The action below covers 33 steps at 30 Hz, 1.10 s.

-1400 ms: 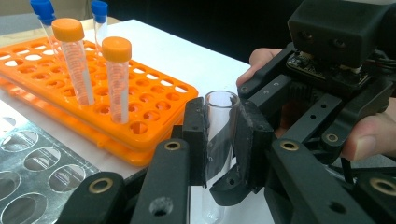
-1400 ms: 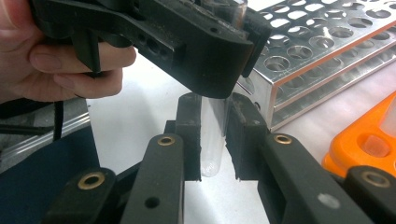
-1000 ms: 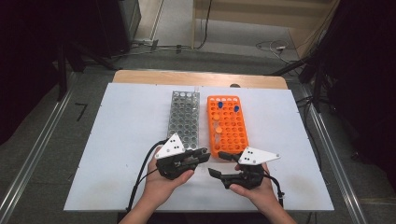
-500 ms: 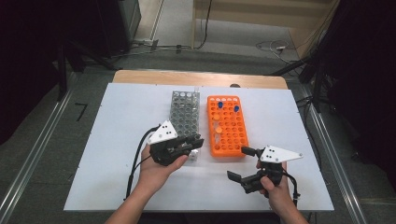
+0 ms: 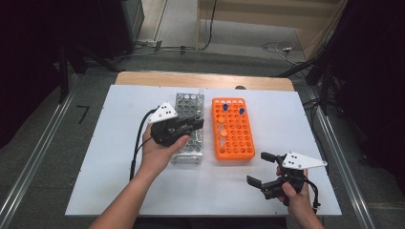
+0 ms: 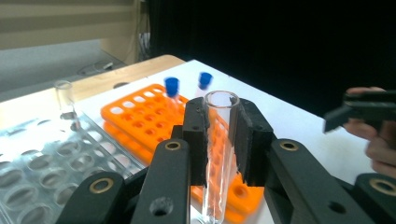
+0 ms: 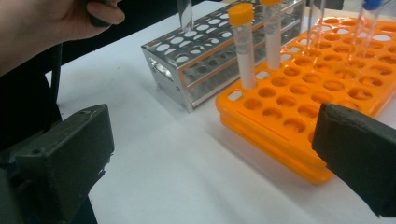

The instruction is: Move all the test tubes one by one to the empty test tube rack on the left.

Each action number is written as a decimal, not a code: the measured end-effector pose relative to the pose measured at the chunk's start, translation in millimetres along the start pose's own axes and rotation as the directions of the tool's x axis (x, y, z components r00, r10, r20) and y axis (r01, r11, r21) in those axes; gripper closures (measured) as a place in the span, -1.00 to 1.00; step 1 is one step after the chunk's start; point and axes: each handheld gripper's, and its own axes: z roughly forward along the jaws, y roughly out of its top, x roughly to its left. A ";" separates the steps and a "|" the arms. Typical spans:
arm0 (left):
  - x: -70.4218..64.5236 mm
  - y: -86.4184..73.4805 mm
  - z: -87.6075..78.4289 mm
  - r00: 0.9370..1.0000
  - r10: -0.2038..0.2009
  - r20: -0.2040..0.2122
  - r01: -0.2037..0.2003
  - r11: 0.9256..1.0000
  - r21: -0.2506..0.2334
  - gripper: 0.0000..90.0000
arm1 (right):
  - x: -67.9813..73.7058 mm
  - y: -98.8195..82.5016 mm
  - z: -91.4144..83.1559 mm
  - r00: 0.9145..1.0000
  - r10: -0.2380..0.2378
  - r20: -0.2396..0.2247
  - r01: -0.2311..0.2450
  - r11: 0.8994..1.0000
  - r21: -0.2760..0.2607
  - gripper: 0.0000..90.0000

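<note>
My left gripper (image 5: 193, 125) is shut on a clear, uncapped test tube (image 6: 215, 191), held upright over the near half of the metal rack (image 5: 187, 102). In the left gripper view the pads (image 6: 196, 140) clamp the tube just below its rim. My right gripper (image 5: 258, 168) hovers low near the table's front right, beside the orange rack (image 5: 236, 152). Its jaws have just been opening and stand wide, with nothing between them. The orange rack (image 7: 280, 135) holds two orange-capped tubes (image 7: 243, 42) and two blue-capped tubes (image 6: 172, 86).
Another empty clear tube (image 6: 64, 98) stands in the far corner of the metal rack (image 6: 42, 158). The white tabletop (image 5: 119, 162) ends close behind my right hand. Cables trail from both grippers toward the near edge.
The two grippers were close together in front of the racks. My left hand rose and moved away over the metal rack with the tube. My right hand drew off to the right, jaws wider.
</note>
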 end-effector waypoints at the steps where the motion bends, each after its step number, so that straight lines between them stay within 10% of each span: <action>1: 2.9 1.4 1.7 1.000 -0.002 -0.005 0.002 1.000 -0.004 0.70 | -0.8 -1.3 -1.5 1.000 0.005 0.003 -0.005 1.000 0.003 -1.00; 15: 40.3 18.4 25.5 0.996 -0.034 -0.083 0.033 0.999 -0.020 0.70 | -19.3 -10.2 -7.1 0.998 0.035 0.043 -0.035 0.999 0.005 -1.00; 33: 78.6 32.2 61.8 0.976 -0.084 -0.202 0.076 0.996 -0.046 0.70 | -22.1 -10.8 -7.5 0.998 0.037 0.050 -0.037 0.999 -0.003 -1.00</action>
